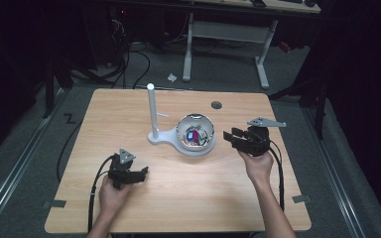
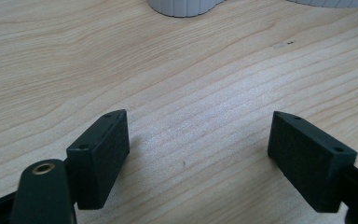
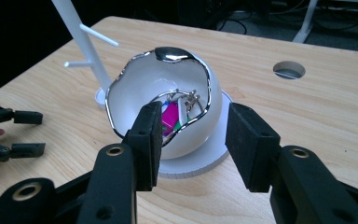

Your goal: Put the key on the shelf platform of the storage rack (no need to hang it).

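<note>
The white bowl (image 1: 195, 135) stands near the middle of the wooden table (image 1: 129, 198), a little toward the far edge, on a round white base that joins a tall white post (image 1: 152, 111) just to its left. The post carries two short pegs. The bowl has a wavy silver rim and tips its mouth upward and slightly toward the person. Inside it lie several small things (image 1: 194, 136), one magenta, one green and some of bright wire; what they are is hard to tell from here.

The right gripper (image 1: 234, 137) hangs just beside the bowl on its right, above the table, its jaws pointing at the bowl's side. In the right gripper view the jaws stand apart with nothing between them: the left one (image 3: 145, 140) lies in front of the bowl's (image 3: 168, 93) near rim and the right one (image 3: 249, 144) in front of the base, and neither pad seems to press on the bowl. A round hole (image 3: 289, 70) in the table shows beyond, toward the far right corner.

The left gripper (image 1: 138, 174) rests low over the table, toward the near left part and well apart from the bowl. In the left gripper view its jaws are spread wide over bare wood (image 2: 191, 116), empty, with the edge of the white base (image 2: 184, 7) at the top.
</note>
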A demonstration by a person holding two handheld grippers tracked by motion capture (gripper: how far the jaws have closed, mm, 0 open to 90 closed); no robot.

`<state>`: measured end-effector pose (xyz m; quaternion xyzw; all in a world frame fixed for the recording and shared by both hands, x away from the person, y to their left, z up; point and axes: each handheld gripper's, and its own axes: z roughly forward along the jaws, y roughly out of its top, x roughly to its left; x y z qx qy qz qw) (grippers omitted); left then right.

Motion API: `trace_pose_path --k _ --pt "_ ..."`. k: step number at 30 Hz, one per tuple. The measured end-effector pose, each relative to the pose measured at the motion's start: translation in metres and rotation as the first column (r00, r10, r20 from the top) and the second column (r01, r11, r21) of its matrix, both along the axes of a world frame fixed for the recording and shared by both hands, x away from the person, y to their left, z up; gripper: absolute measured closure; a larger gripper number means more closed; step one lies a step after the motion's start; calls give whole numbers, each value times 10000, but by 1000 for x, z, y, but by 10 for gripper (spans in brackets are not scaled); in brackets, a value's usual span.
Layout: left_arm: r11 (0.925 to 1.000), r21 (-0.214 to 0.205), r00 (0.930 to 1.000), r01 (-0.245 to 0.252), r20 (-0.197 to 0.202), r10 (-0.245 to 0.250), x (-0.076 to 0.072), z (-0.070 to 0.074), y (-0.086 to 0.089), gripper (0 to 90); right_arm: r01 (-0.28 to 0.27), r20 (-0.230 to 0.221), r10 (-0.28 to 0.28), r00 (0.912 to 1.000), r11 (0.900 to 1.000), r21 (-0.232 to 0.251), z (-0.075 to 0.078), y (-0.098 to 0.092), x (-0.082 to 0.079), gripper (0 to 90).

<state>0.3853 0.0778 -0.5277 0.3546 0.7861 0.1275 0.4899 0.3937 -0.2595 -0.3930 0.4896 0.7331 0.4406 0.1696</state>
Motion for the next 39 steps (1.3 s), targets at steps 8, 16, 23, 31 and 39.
trace_pose_path --k 8,16,23,31,39 --pt "10000 27 10000 52 52 -52 0 0 0 209 -221 -15 222 9998 9995 217 -1 -1 -13 560" --pt "10000 18 10000 44 43 -44 0 0 0 209 -86 1 86 10000 9998 173 1 -8 -24 557" --pt "10000 11 10000 36 42 -36 0 0 0 209 262 77 -265 9996 9991 338 -2 -18 -33 558" --pt "10000 16 10000 44 43 -44 0 0 0 209 291 -26 -290 9996 9988 401 -12 -22 -44 556" --pt "10000 -23 10000 -20 -16 20 0 0 0 209 328 -187 -321 9993 9988 370 -23 -25 -53 554"
